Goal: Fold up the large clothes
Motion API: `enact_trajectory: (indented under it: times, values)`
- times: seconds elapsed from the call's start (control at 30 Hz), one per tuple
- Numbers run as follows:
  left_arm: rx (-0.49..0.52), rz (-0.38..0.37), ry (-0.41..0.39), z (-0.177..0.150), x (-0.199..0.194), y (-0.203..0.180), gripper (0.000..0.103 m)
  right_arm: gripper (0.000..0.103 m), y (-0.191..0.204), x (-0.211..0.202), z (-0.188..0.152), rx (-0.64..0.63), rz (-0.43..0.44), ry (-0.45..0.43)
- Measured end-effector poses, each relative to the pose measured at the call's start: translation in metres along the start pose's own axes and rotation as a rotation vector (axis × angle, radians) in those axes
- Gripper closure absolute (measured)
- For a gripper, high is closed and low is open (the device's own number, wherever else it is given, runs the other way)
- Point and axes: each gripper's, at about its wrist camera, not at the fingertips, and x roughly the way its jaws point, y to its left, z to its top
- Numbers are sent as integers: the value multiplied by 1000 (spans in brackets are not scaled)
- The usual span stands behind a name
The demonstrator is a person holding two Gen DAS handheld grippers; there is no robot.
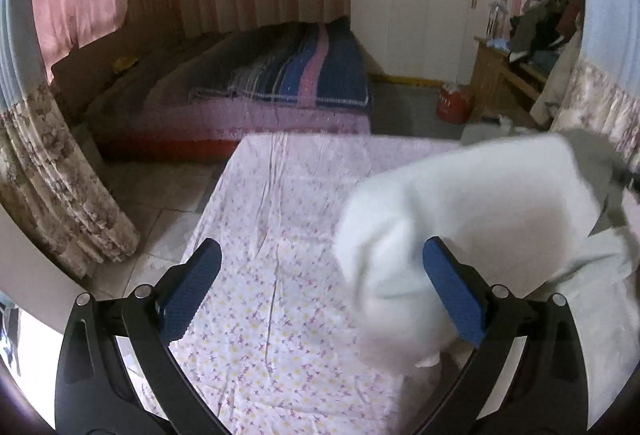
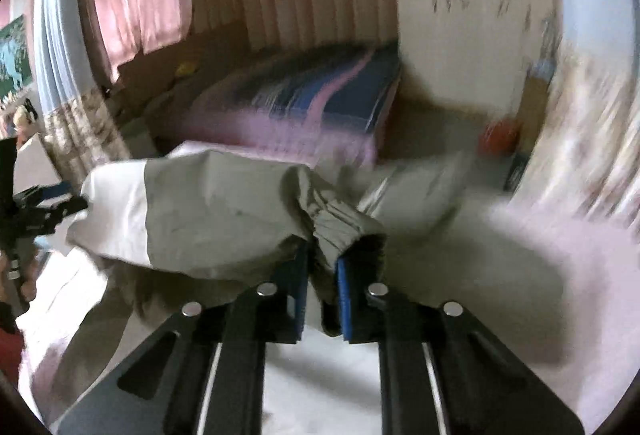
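Right gripper (image 2: pixel 322 267) is clamped on the elastic cuff (image 2: pixel 340 223) of a grey-and-white jacket (image 2: pixel 208 219), holding that sleeve up off the floral sheet (image 1: pixel 260 275) on the work surface. Left gripper (image 1: pixel 320 295) has its jaws wide apart w/ nothing between them; the white part of the jacket just hangs in front of the right-hand pad (image 1: pixel 454 295), lots of motion blur there.

What could go wrong imo: it's only one pinch point on a slippery-looking shell, so the cuff could slide out if it's swung fast. And bc the left side isn't pinning anything, the body of the jacket will prob drag along w/ the sleeve and bunch up instead of creasing cleanly. Could also tug the sheet into wrinkles.
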Motion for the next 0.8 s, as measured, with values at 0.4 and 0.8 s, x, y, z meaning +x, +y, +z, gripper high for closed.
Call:
enact_trajectory:
  times: [0.4,0.8]
  values:
    - [82,-62,18,-5,-3,-73,3,90,-154,-64,-46,94,-241,169]
    - [177,-126,83,-8,21,-126,3,34,-186,-95,-85,201,-169,196]
